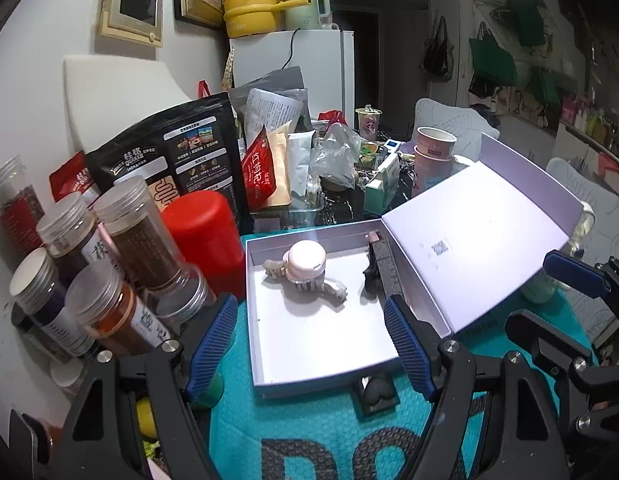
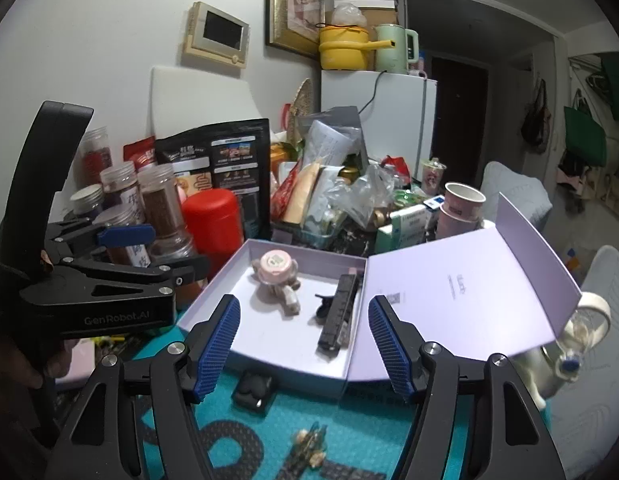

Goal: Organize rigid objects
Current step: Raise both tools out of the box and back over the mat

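The open box [image 2: 213,300] sits on the teal mat [image 2: 349,432] on the desk, already holding a pink brush [image 2: 275,266], a beige clip [image 1: 333,286] and a black comb [image 2: 339,312]. Left tool [image 1: 309,344] and right tool [image 2: 303,344] are both released, empty. Left outside, I judge: a black clip [image 2: 253,390] and a small hairpin [image 2: 309,440].

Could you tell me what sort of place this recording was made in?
Most likely a lived-in home kitchen or dining corner. A white fridge carries a yellow pot and a green kettle, spice jars and food pouches crowd the table, and shopping bags hang on the wall.
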